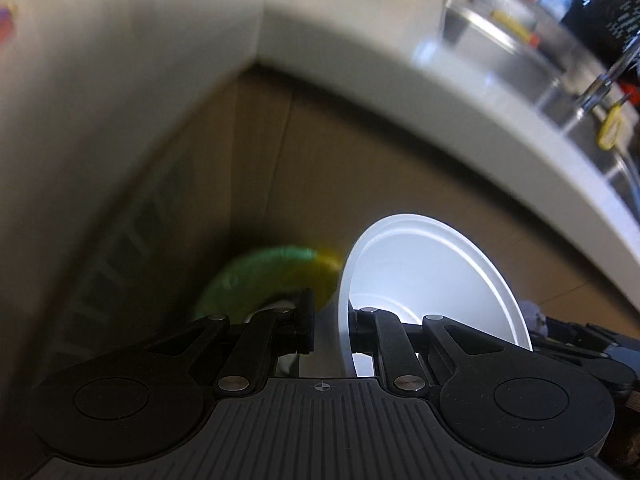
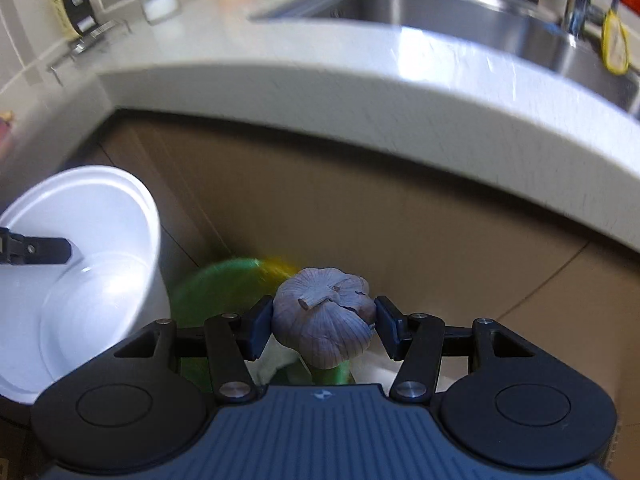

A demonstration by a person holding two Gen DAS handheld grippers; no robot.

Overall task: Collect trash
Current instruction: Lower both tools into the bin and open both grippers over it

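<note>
**Both grippers loaded, below the desk edge**

Left gripper [image 1: 331, 330] is clenched on the wall of a white bowl [image 1: 424, 272], one finger inside, one outside. Right gripper [image 2: 320, 330] grasps a garlic bulb [image 2: 326, 316] between its pads. A blurred green bin [image 2: 216, 292] lies at 10 o'clock of the garlic. The desk [image 2: 360, 80] and sink [image 2: 440, 12] stand at 12 o'clock.

Glossy white plastic cup [image 1: 432, 280], papery-skinned garlic [image 2: 326, 316], brushed metal sink [image 2: 440, 12].
</note>
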